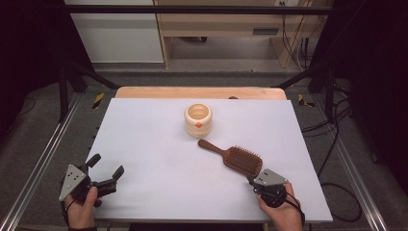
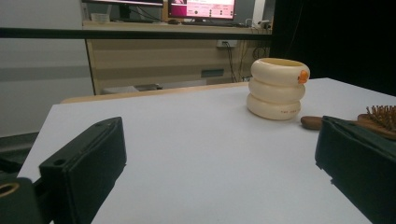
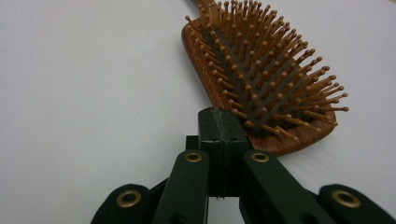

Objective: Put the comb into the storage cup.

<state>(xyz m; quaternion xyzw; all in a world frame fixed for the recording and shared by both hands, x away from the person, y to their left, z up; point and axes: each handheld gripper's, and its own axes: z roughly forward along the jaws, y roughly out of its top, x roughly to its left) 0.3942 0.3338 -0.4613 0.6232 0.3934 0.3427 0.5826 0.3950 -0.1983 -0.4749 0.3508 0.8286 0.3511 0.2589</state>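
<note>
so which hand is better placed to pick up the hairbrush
Right. Its tongs sit shut at the hairbrush head's near edge; the left tongs hang open at the table's far-left corner.

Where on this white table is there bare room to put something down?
The widest bare patch is the table's left half, between the cream ringed pot and the left gripper. The far right corner, beyond the hairbrush, is bare too. It is crowded near right, where the right gripper meets the brush head.
</note>
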